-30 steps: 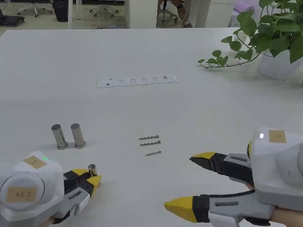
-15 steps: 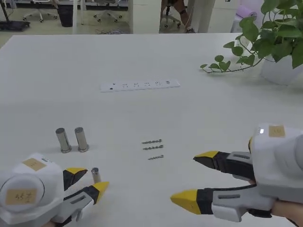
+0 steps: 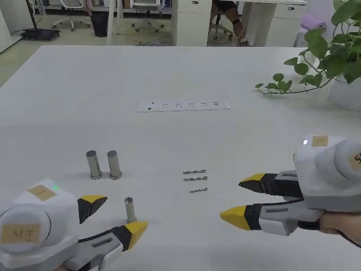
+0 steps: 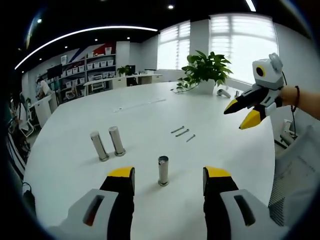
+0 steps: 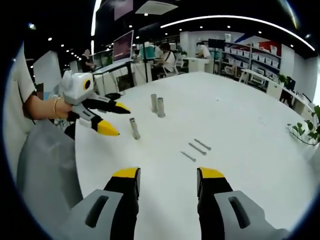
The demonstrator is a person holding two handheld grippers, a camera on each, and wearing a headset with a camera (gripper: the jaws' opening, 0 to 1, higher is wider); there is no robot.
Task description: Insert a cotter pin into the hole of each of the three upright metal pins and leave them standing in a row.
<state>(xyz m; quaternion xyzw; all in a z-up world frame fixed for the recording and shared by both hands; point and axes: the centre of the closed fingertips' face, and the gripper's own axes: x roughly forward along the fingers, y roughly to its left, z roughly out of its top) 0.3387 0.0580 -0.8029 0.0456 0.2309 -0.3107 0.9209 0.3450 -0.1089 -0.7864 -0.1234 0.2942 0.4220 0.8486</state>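
Left claw [image 3: 117, 213]: jaws wide apart, one yellow tip on each side of the single metal pin [image 3: 130, 209]; neither tip appears to touch it.
Right claw [image 3: 232, 197]: jaws apart and holding nothing, hovering just right of the cotter pins [image 3: 196, 179].
Metal pins, place: the single one stands upright on the counter [image 3: 169, 73], nearest the person. The pair of metal pins [image 3: 93, 165] stands upright side by side, a little further back and to the left.
Cotter pins, place: three lie flat and parallel, one behind the other, well apart from all the metal pins.
Metal pins, look: short grey cylinders with a dull shine and a slightly wider foot. The cross hole is too small to make out.
Cotter pins, look: thin grey slivers with a wavy outline; their ends cannot be told apart.
Metal pins, handling: probably solid, stiff and heavy for their size. They look smooth enough to slip and narrow enough to topple, so take hold squarely around the mid-shaft.
Cotter pins, handling: likely light and springy. Lying flat, they would be awkward to lift, so pinch across the middle with the very tips.
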